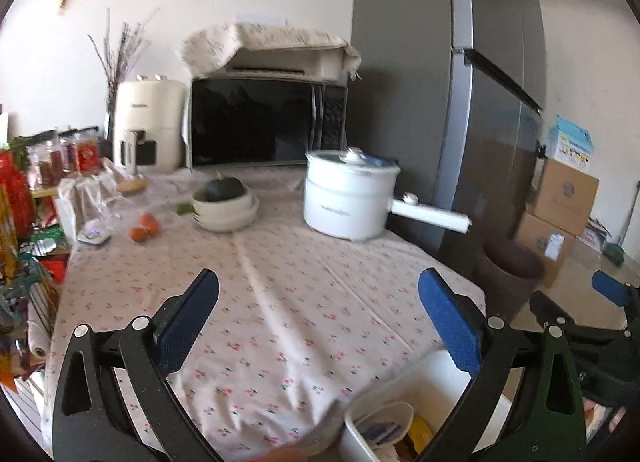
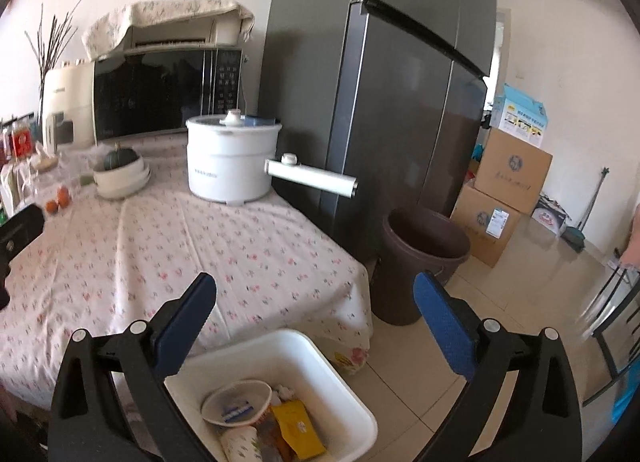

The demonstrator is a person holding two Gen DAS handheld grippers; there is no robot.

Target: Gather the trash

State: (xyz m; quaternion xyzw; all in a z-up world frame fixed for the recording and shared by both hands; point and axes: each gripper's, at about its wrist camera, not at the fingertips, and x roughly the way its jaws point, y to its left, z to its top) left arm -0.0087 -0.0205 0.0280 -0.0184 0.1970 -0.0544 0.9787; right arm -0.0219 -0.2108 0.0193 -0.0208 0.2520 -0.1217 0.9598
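A white square bin (image 2: 304, 346) stands on the floor beside the table's near corner. It holds a paper bowl (image 2: 236, 406), a paper cup (image 2: 242, 444) and a yellow wrapper (image 2: 298, 428). My right gripper (image 2: 314, 298) hangs open above the bin with nothing between its blue pads. In the left wrist view my left gripper (image 1: 318, 294) is open and empty over the flowered tablecloth (image 1: 260, 302), with the bin (image 1: 420, 394) at the lower right. The right gripper's blue tip (image 1: 608, 288) shows at the far right edge there.
A brown waste bucket (image 2: 420, 262) stands by the grey fridge (image 2: 384, 102). On the table sit a white electric pot (image 2: 230, 158) with a long handle, stacked bowls with a green squash (image 2: 120, 174), oranges (image 2: 58, 200), a microwave (image 2: 160, 94) and an air fryer (image 1: 148, 126). Cardboard boxes (image 2: 508, 186) stand on the floor.
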